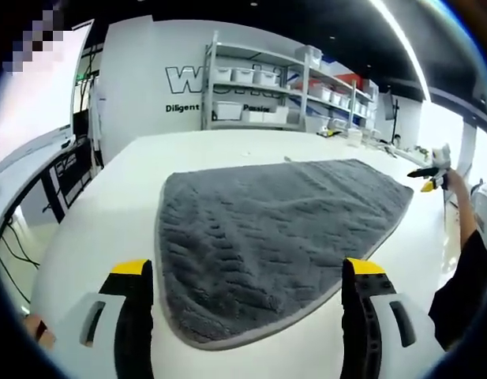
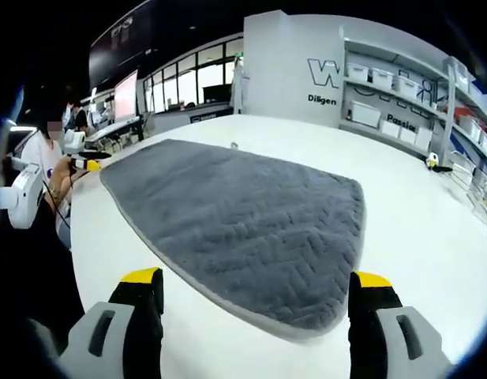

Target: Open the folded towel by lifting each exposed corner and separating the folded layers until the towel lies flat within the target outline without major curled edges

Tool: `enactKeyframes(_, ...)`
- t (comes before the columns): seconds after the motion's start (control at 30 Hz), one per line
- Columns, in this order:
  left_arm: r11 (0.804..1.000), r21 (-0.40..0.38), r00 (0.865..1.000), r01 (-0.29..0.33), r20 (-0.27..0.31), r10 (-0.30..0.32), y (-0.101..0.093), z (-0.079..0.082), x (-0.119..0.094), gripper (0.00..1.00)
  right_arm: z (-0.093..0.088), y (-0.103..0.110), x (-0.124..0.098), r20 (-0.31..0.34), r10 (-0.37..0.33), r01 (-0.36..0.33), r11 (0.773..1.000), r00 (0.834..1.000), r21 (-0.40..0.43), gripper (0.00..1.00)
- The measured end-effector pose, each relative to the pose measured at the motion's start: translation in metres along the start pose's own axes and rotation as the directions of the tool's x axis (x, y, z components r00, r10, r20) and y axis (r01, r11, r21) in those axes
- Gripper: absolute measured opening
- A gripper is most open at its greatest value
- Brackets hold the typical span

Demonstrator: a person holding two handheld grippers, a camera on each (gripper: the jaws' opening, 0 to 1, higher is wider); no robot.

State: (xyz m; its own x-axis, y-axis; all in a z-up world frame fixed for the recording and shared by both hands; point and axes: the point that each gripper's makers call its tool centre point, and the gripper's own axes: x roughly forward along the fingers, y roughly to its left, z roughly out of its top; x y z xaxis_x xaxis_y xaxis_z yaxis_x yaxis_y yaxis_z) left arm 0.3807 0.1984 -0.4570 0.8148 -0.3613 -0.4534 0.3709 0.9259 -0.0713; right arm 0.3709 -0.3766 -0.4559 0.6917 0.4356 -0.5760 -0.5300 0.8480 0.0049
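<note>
Towel [image 1: 275, 237] lies spread in a single grey layer on the white table [image 1: 109, 213], so the left gripper [image 1: 247, 272] and right gripper [image 2: 255, 284] hover over its near edge with jaws apart, holding nothing.

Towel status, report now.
Left gripper open, right gripper open, both holding nothing. Grey towel spread flat on white table, edges uncurled. Nothing on it.
</note>
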Motion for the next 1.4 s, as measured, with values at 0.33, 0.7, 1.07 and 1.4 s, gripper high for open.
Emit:
enactKeyframes(0.33, 1.000, 0.006, 1.000, 0.006, -0.003, -0.006, -0.0027, 0.0022, 0.0022, 0.98, -0.0006, -0.0021, -0.0004, -0.004, 0.001, -0.001, 1.000, 1.000, 0.002, 0.99)
enactKeyframes(0.7, 1.000, 0.009, 1.000, 0.006, -0.004, -0.006, -0.0043, 0.0031, 0.0015, 0.98, -0.0023, -0.0016, -0.0002, -0.006, 0.003, -0.003, 1.000, 1.000, 0.003, 0.99)
enactKeyframes(1.07, 1.000, 0.014, 1.000, 0.005, -0.007, -0.005, -0.0044, 0.0021, -0.0007, 0.98, -0.0039, -0.0016, -0.0011, -0.009, 0.003, -0.003, 1.000, 1.000, 0.006, 0.99)
enactKeyframes(1.4, 1.000, 0.013, 1.000, 0.006, -0.009, -0.006, -0.0048, 0.0017, -0.0007, 0.98, -0.0051, 0.0011, 0.0008, -0.014, 0.014, -0.014, 1.000, 1.000, 0.007, 0.99)
